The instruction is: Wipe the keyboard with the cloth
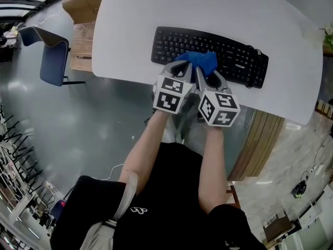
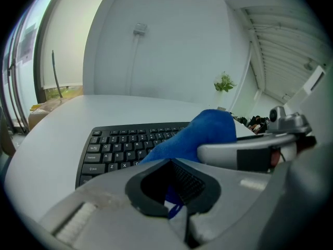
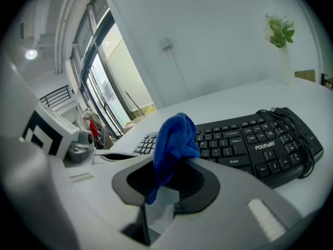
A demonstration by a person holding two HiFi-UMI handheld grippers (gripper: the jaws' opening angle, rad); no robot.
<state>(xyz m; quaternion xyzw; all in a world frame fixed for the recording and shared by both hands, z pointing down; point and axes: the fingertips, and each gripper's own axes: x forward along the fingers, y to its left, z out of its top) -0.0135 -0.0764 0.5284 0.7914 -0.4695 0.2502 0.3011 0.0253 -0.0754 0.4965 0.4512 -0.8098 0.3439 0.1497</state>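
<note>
Both claws are right together at the near edge of the keyboard (image 1: 229,53), and you've got the cloth (image 1: 197,61) bunched up between them. Your left gripper (image 1: 183,69) is squeezed closed on one blue fold, and your right gripper (image 1: 209,76) is pinching the other end, the cloth (image 3: 174,139) rising in a lump over its tips. From the left gripper view the cloth (image 2: 205,134) is draped onto the front rows of keys, touching them. Here's what matters: the keyboard (image 3: 250,145) lies straight ahead of both claws on the white table (image 1: 156,9), its long axis running left to right across you. The cloth sits a little left of the middle, so the longer stretch of keys is off to your right. I'd say your right hand leads the sweep that way, along the rows
</note>
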